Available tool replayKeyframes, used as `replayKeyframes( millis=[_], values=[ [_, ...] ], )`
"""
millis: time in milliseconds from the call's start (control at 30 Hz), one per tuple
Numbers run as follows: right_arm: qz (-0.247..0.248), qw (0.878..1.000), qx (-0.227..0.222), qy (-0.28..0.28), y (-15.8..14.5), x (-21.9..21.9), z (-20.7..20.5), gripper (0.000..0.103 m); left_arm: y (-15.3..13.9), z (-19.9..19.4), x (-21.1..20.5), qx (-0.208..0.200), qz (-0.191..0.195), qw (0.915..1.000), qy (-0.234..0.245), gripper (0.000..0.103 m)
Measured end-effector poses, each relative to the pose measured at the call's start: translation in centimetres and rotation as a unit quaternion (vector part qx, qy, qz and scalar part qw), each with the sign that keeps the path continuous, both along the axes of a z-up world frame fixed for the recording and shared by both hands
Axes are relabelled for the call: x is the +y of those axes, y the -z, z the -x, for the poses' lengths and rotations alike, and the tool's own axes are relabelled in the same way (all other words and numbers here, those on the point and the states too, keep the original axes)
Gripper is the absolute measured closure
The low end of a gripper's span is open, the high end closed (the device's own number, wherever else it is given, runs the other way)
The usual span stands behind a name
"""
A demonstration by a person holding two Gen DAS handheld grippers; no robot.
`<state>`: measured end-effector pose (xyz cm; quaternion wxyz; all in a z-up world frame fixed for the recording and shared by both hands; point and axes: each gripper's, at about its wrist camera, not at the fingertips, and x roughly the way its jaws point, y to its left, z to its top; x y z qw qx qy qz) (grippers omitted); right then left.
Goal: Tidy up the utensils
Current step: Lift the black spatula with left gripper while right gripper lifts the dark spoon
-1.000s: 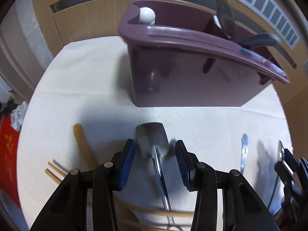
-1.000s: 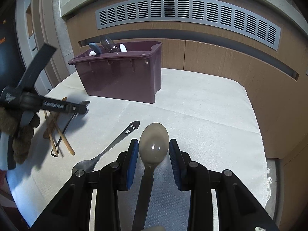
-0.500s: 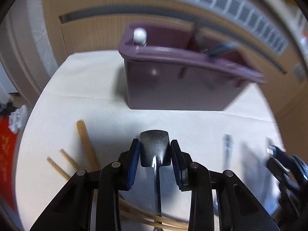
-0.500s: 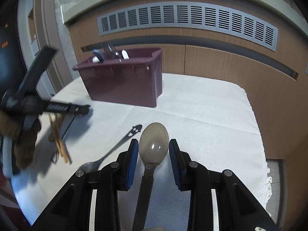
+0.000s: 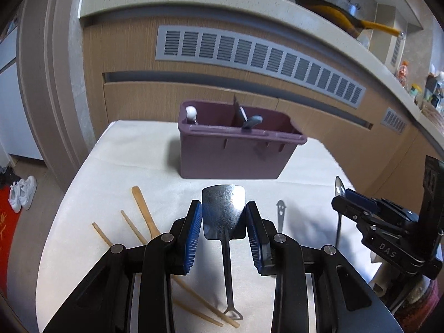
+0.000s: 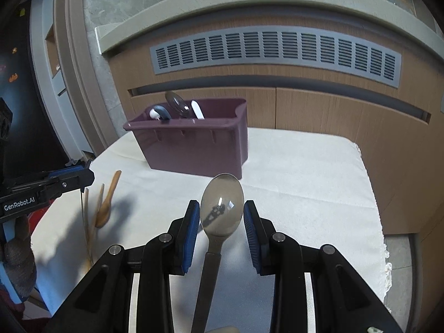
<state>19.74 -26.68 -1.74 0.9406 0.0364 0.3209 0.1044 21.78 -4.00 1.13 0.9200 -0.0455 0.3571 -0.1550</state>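
My left gripper (image 5: 223, 219) is shut on a flat square-headed metal spoon (image 5: 223, 211) and holds it above the white cloth. My right gripper (image 6: 221, 215) is shut on a large grey spoon (image 6: 222, 204), also off the cloth. The purple utensil caddy (image 5: 233, 149) stands at the back of the table with several utensils upright in it; it also shows in the right wrist view (image 6: 194, 141). The right gripper appears in the left wrist view (image 5: 388, 227); the left gripper appears in the right wrist view (image 6: 44, 188).
A wooden spoon (image 5: 143, 208) and wooden chopsticks (image 5: 133, 230) lie on the cloth at left, also in the right wrist view (image 6: 106, 199). A metal utensil handle (image 5: 280, 215) lies right of centre. A wooden cabinet with a vent (image 6: 277, 52) stands behind the table.
My left gripper closed on the flat metal spoon and lifted it, pulling up and back from the caddy. My right gripper kept its spoon and rose slightly.
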Motion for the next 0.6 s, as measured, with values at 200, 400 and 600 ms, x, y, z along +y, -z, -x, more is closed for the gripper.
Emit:
replayKeyframes(
  millis=[200, 400, 600],
  values=[
    [0.002, 1.0, -0.019, -0.006, -1.4, 0.4, 0.8, 0.073, -1.2, 0.9, 1.1, -0.016, 0.018, 0.9997, 0.002, 0.071],
    [-0.008, 0.999, -0.03, -0.017, -2.6, 0.5, 1.3, 0.073, -2.0, 1.3, 1.2, -0.025, 0.023, 0.9994, 0.005, 0.082],
    [-0.009, 0.999, -0.035, -0.017, -3.0, 0.4, 1.6, 0.073, -2.3, 1.4, 1.1, -0.03, 0.017, 0.9994, 0.004, 0.088]
  ],
)
